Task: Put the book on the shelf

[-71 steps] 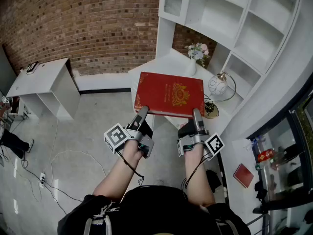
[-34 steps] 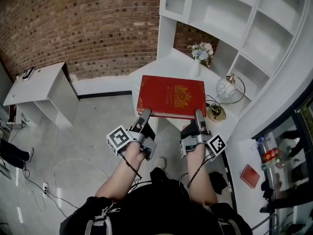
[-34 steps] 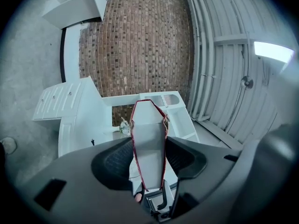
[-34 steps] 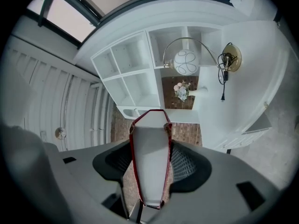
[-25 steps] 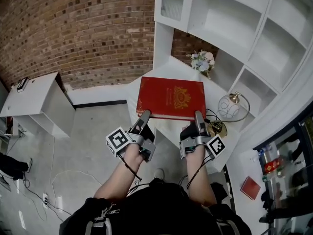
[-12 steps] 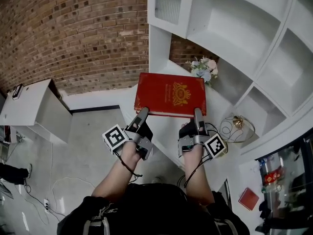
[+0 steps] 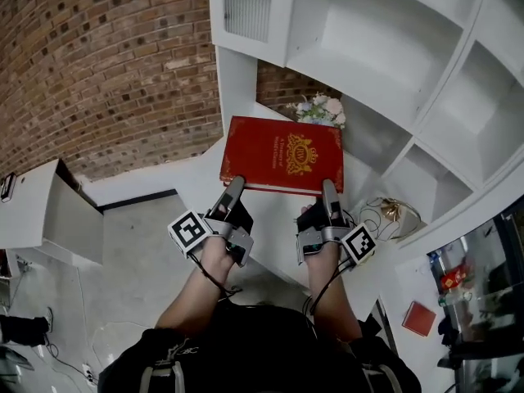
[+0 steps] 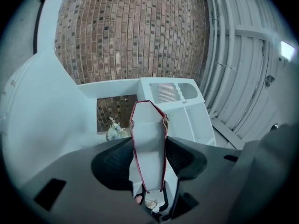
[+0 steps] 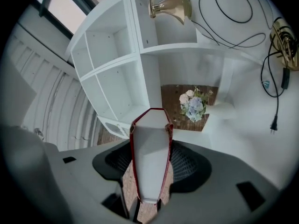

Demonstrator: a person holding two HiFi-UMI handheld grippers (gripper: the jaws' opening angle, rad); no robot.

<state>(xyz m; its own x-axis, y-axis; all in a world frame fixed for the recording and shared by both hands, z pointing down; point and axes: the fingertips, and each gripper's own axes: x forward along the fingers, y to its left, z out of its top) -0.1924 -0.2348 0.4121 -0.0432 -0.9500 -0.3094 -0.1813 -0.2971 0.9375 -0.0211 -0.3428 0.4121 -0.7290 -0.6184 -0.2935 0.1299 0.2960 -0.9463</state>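
Red book (image 7: 282, 154), held level with its emblem cover facing up, in the air above the white worktop (image 7: 192, 182) and in front of the lower compartments of the white shelf (image 7: 368, 47); it rests on nothing. Its long axis runs left to right across the person, roughly along the shelf front. The far long edge points toward the flowers (image 7: 318, 110) at the worktop's back edge; which edge is the spine cannot be told. The near long edge, which shows a white page block between red covers, is clamped at two places: the left gripper (image 7: 232, 188) near its left corner, the right gripper (image 7: 329, 191) near its right corner, each with pads pressed on both covers. Judged step: carrying the book up to a compartment. To do it well, both grippers should rise together so the book stays level, the far edge entering first and clearing the flowers and the shelf's dividers.
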